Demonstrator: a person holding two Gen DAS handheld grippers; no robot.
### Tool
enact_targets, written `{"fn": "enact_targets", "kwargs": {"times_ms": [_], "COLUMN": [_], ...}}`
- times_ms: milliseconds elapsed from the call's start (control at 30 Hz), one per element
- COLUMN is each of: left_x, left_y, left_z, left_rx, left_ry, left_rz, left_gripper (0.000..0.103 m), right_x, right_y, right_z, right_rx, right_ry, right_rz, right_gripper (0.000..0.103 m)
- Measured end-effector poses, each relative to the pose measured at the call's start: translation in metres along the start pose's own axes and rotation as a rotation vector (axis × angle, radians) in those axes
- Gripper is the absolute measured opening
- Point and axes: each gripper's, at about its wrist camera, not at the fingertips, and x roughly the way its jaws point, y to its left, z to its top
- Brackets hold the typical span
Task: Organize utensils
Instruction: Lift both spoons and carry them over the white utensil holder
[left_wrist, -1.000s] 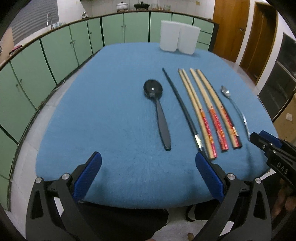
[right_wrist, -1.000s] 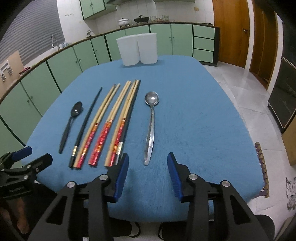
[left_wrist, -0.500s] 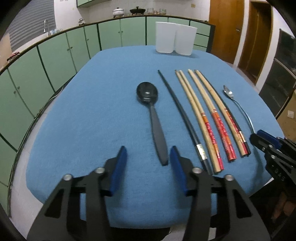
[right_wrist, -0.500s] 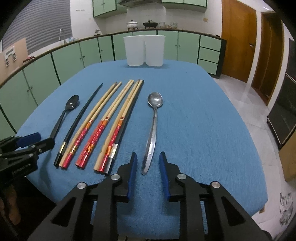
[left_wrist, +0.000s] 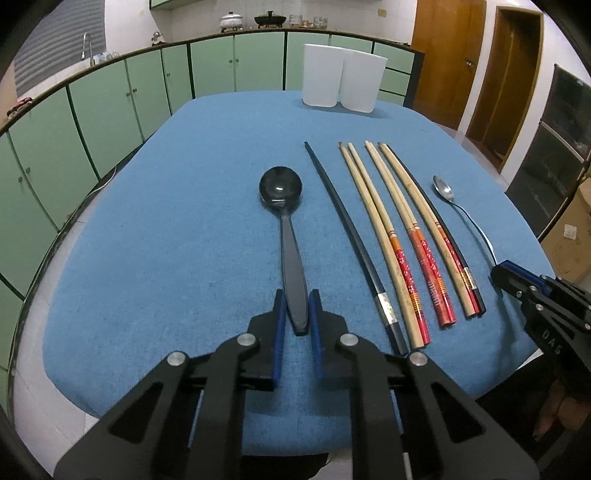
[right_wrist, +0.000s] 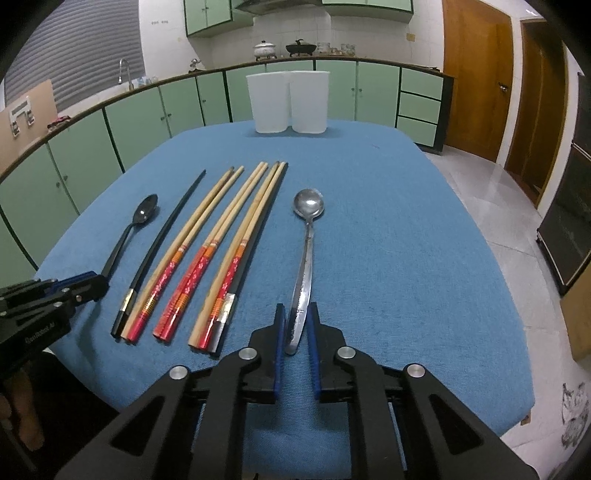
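A black spoon (left_wrist: 291, 251) lies on the blue tablecloth (left_wrist: 166, 221). My left gripper (left_wrist: 297, 295) is closing, its blue pads pressing both sides of the handle's near end. A silver spoon (right_wrist: 308, 236) lies to the right of the chopsticks. My right gripper (right_wrist: 296, 308) is closing too, pads against the tip of that handle. Between the spoons lie a black chopstick (left_wrist: 347, 236), several bamboo chopsticks with red ends (left_wrist: 399, 229) and a second black one beside them. Both spoons rest flat on the cloth.
Two white containers (right_wrist: 288, 101) stand side by side at the table's far edge. Green cabinets (left_wrist: 110, 103) curve round the left and back. Wooden doors (right_wrist: 476, 81) and tiled floor (right_wrist: 491, 206) are to the right. A hand shows under each gripper at the near edge.
Both grippers came forward over the near table edge and closed from wide apart, the left onto the black spoon's handle and the right onto the silver spoon's handle.
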Motion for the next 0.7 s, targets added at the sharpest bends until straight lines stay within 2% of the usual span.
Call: {"fn": "enact_targets", "kwargs": {"times_ms": [333,700], "left_x": [-0.025,-0.040], "left_y": [0.005,0.016], "left_z": [0.019,0.070], "left_rx": [-0.017,-0.018], "left_ry": [-0.068,-0.132], "left_rz": [-0.014,-0.027], "left_gripper": [0.011,0.011], "right_x": [-0.032,-0.038], "right_y": [0.000,-0.003], "right_z": [0.030,0.078], "right_rx": [-0.002,-0.061], "right_ry": [-0.094,-0.136], "right_rz": [0.012,0.015], "right_gripper": [0.010,0.009]}}
